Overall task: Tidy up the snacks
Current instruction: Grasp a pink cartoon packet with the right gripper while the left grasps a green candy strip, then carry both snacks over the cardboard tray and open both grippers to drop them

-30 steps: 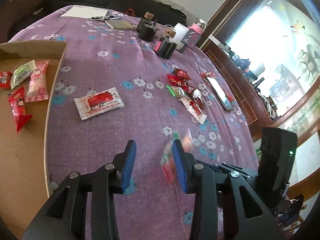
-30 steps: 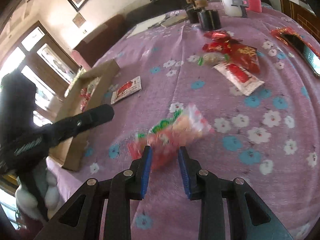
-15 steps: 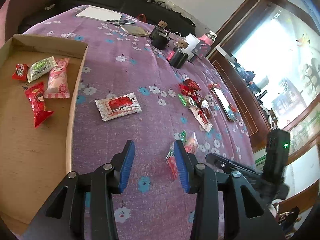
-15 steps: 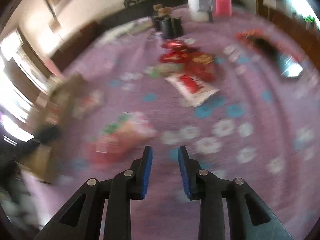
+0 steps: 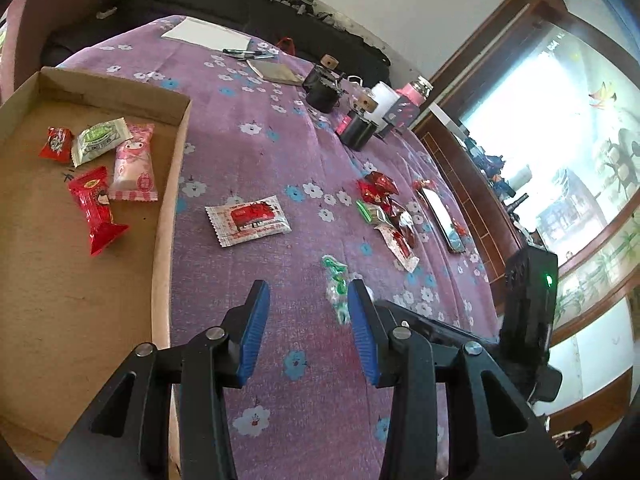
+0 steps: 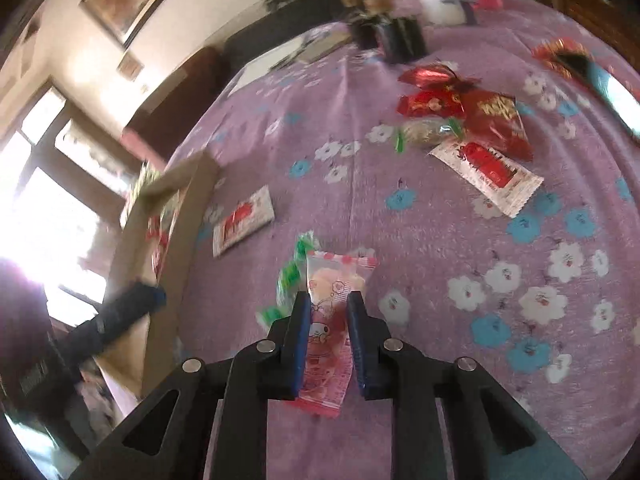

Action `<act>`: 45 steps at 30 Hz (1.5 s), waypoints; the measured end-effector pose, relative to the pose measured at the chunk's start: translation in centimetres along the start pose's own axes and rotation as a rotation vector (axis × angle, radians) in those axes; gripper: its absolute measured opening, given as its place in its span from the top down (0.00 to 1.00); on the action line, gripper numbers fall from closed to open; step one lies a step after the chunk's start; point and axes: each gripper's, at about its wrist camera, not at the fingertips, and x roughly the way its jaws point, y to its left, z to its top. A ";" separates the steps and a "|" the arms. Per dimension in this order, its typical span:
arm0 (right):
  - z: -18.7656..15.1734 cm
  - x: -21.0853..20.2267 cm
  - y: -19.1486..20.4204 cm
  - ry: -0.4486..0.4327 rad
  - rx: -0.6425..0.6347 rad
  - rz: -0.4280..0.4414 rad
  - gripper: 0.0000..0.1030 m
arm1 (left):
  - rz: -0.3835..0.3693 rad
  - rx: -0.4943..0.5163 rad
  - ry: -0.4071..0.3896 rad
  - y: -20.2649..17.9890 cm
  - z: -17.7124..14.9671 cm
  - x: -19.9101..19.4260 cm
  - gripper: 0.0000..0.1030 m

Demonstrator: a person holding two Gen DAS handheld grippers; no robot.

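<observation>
My right gripper [image 6: 328, 308] is shut on a pink cartoon snack packet [image 6: 334, 300], held just above the purple flowered cloth. A green-and-clear candy [image 6: 290, 276] lies beside it, and shows in the left wrist view [image 5: 336, 284] too. My left gripper [image 5: 306, 304] is open and empty above the cloth, right of the cardboard tray [image 5: 80, 280]. The tray holds several snacks, among them a pink packet [image 5: 134, 164] and a red one [image 5: 96, 208]. A white-and-red packet [image 5: 248, 220] lies near the tray. A heap of red snacks [image 6: 468, 120] lies further off.
Two black pots [image 5: 340, 108], a white cup and a pink bottle [image 5: 408, 104] stand at the far side. Paper, pens and a notebook [image 5: 274, 72] lie at the back. A framed mirror [image 5: 442, 216] lies at the right edge. The right gripper's body [image 5: 528, 300] is close on my right.
The right gripper swung away and came back, and now clamps the pink packet lengthwise; the green candy lies loose on the cloth. The left gripper drew back and rose, still open.
</observation>
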 end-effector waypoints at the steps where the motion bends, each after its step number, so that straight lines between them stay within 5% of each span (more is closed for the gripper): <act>1: -0.3 -0.3 0.0 -0.001 -0.020 -0.016 0.83 | -0.005 0.010 0.002 -0.2 0.0 0.0 0.63; 8: -1.5 -2.8 -1.6 -0.021 -0.175 -0.227 0.75 | 0.013 0.094 0.084 -3.4 -0.1 3.8 0.63; 14: -1.6 -2.9 -3.4 -0.025 -0.141 -0.177 0.64 | 0.093 0.183 0.131 -5.7 -0.2 7.6 0.63; 23: -2.7 -2.0 -1.8 -0.047 -0.228 -0.217 0.69 | 0.237 0.338 0.125 -7.0 -1.1 10.5 0.63; 26: -2.7 -2.3 -2.2 -0.050 -0.212 -0.194 0.72 | 0.239 0.355 0.126 -7.0 -1.5 10.4 0.84; 37: -2.1 -4.6 -0.9 -0.106 -0.202 -0.102 0.73 | 0.057 0.107 0.008 -3.1 1.0 1.4 0.84; 45: 0.3 -3.8 5.9 -0.109 -0.277 0.049 0.73 | 0.212 0.008 -0.124 4.0 3.5 -6.2 0.84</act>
